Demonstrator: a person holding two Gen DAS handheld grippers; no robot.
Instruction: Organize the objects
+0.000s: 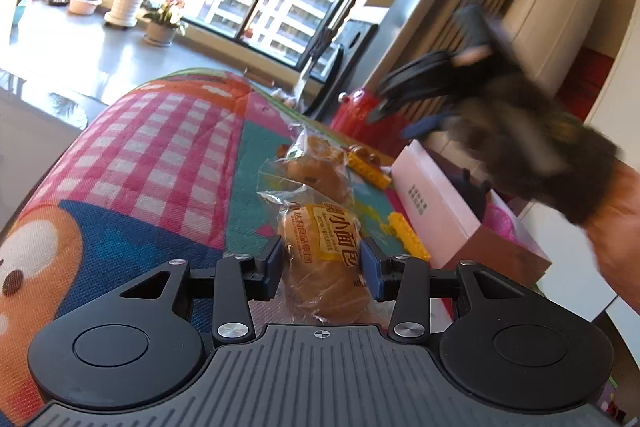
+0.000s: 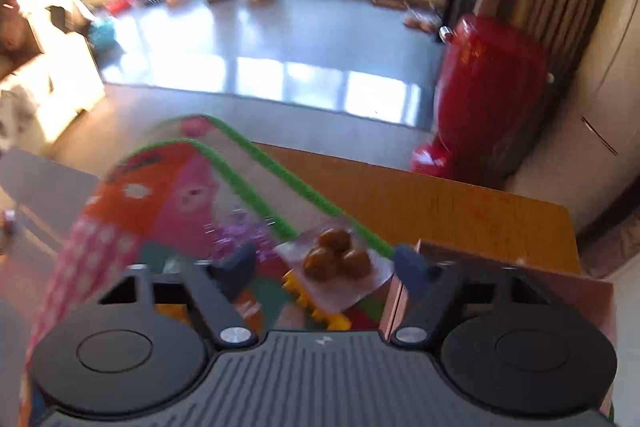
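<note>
the left gripper (image 1: 324, 269) is clamped on a small bread roll in a clear wrapper with a yellow printed label (image 1: 326, 259); both blue pads press its sides, the left pad at nine o'clock of the roll, the right at three o'clock; the roll stands roughly upright between them, above a colourful patterned cloth with pink checks and a green border (image 1: 160, 155); at twelve o'clock of the roll lies a second clear bag holding a brown bun (image 1: 316, 167), and whether the two wrappers touch cannot be told; a yellow toothed plastic strip (image 1: 406, 233) lies at two o'clock of the roll, just beside a pink and white open cardboard box (image 1: 436, 211); at one o'clock the right gripper (image 1: 404, 107) hangs blurred in a dark furry glove (image 1: 532, 163).

in the right wrist view the right gripper (image 2: 324, 267) has its jaws apart with nothing pressed between them; the picture is blurred; between its blue fingers (image 2: 412, 269), below them on the cloth, lies a clear flat packet of brown round pieces (image 2: 336, 263), resting partly on a yellow toothed piece (image 2: 320, 307); the cloth's green border runs towards ten o'clock; bare wooden tabletop (image 2: 440, 211) shows at two o'clock, and a red glossy container (image 2: 488, 87) stands on the floor beyond it.
</note>
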